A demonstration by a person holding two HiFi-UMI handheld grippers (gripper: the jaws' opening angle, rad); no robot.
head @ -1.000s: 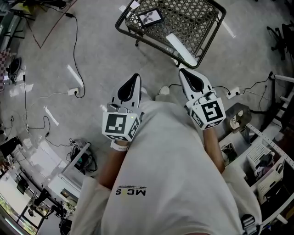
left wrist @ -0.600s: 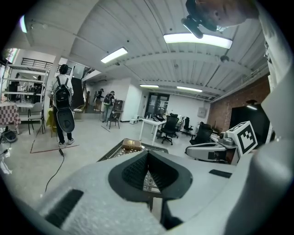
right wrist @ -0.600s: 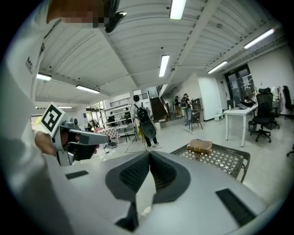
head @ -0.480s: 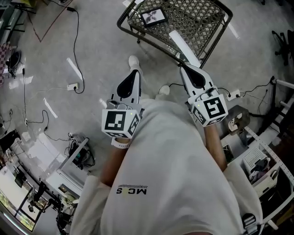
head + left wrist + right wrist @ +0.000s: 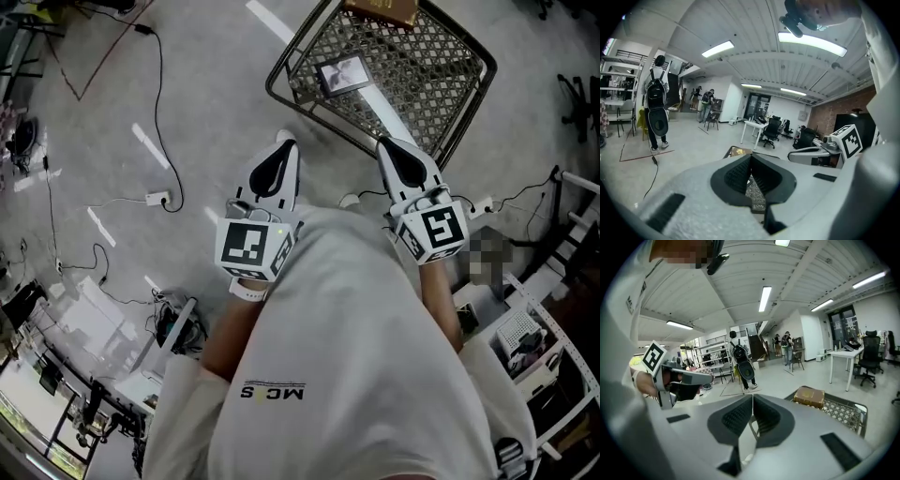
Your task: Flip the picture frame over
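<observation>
On mesh table [image 5: 424, 67], picture frame [image 5: 341, 73] laid near left rim. Short of table, left gripper [image 5: 282, 155] and right gripper [image 5: 392, 156] held, jaws together, empty. Risk: frame shoved off rim unless jaws opened.

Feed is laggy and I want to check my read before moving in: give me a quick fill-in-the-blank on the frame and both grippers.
1. The picture frame lies on the mesh table with its picture side facing ____.
2. The left gripper and the right gripper each have their fingers pressed ____, with nothing held.
3. Beyond the frame, at the table's far edge, sits a brown ____.

Missing words: up; together; box
</observation>
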